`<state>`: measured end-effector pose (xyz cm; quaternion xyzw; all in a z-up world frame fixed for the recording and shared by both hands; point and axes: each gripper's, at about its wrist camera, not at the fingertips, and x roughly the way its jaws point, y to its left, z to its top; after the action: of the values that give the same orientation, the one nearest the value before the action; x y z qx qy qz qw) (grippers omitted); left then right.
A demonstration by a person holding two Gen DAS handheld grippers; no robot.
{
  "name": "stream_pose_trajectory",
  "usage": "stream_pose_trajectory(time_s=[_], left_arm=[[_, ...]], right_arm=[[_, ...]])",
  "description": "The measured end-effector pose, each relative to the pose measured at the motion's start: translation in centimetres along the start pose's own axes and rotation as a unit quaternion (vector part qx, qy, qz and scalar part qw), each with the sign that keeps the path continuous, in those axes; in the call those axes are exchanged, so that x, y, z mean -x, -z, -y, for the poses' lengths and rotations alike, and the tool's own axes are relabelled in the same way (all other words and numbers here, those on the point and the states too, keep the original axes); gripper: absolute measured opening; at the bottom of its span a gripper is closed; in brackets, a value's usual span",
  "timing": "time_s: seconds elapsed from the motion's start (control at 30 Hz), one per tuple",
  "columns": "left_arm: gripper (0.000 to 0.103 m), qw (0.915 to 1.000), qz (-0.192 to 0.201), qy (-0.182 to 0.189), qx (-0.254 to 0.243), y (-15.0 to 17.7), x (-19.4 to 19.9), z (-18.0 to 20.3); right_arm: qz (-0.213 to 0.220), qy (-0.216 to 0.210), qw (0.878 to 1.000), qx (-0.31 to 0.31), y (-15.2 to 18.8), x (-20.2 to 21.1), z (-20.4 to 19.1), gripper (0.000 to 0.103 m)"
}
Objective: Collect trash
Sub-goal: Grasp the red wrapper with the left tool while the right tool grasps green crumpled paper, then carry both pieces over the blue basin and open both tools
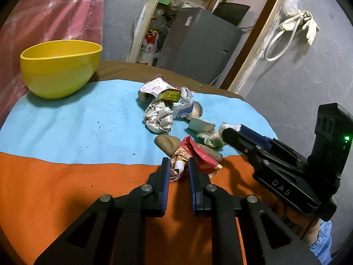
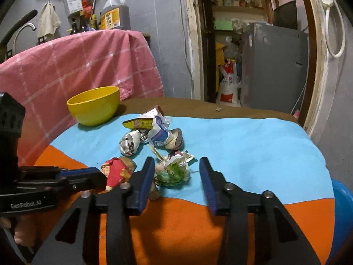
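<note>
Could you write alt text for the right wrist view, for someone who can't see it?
The right gripper has its jaws open around a crumpled green-and-white wrapper on a blue and orange cloth. At left, the left gripper is shut on a red wrapper; a yellow bowl sits behind more litter.

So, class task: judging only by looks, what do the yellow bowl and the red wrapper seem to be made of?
Yellow bowl: probably plastic, glossy; smooth uniform colour with soft highlights on its wall.
Red wrapper: likely thin printed film or coated paper, slightly shiny; sharply crumpled with printed graphics, gripped in the left claw.
</note>
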<state>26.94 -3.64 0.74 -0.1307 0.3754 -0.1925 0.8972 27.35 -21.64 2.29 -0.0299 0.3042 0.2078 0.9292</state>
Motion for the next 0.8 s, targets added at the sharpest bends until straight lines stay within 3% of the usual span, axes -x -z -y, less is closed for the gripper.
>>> stream_pose_trajectory(time_s=[0.13, 0.3, 0.53, 0.63, 0.8], left_arm=[[0.013, 1.0, 0.001, -0.001, 0.003, 0.1, -0.1, 0.1], [0.011, 0.9998, 0.018, -0.002, -0.003, 0.1, 0.6, 0.4], [0.009, 0.9977, 0.055, -0.015, -0.037, 0.3, 1.8, 2.3], [0.009, 0.9972, 0.064, -0.013, -0.036, 0.2, 2.0, 3.0], [0.009, 0.995, 0.094, -0.004, -0.034, -0.7, 2.4, 4.0]], right_arm=[[-0.019, -0.001, 1.0, 0.01, 0.1, -0.6, -0.4, 0.01], [-0.01, -0.004, 1.0, 0.012, 0.2, -0.3, -0.4, 0.007], [0.04, -0.003, 0.999, 0.001, 0.2, 1.6, 0.0, 0.006], [0.068, 0.002, 0.998, 0.0, 0.0, 2.8, 0.1, 0.006], [0.151, 0.03, 0.988, 0.011, -0.5, 6.1, 0.0, 0.006]])
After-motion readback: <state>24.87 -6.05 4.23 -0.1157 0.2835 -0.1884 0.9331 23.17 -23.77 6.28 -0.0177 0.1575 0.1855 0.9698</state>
